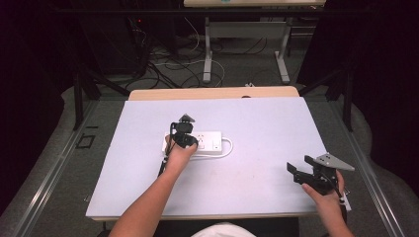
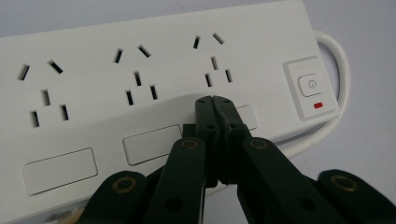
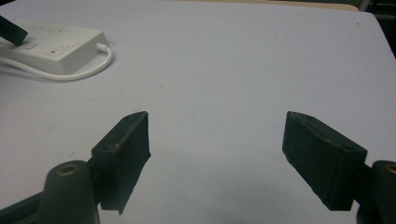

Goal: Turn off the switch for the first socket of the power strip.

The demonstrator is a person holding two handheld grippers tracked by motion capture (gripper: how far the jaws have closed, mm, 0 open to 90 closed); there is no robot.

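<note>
— Jaws on our left gripper (image 2: 215,100) are pressing together with nothing between them, and the tip is resting on the face of the power strip (image 2: 154,79), just below the third socket group. On the table (image 1: 257,192) in the high view, the strip is lying a little toward nine o'clock of centre, long side across.

— Are we aiming at the power button (image 2: 310,85)?

— We are judging so. From the tip, the button is sitting at about two o'clock, near but not touching. The small red mark under it is showing, though we cannot tell whether it is lit.

— So nothing is pressed yet?

— By our reading, no; the approach is done, and sliding across and pushing down is left.

— And our right gripper (image 3: 217,140)?

— It is hanging spread wide and empty at roughly four o'clock on the table, well apart from the strip. The white cable (image 3: 84,70) is looping out beside the strip's button end.
</note>
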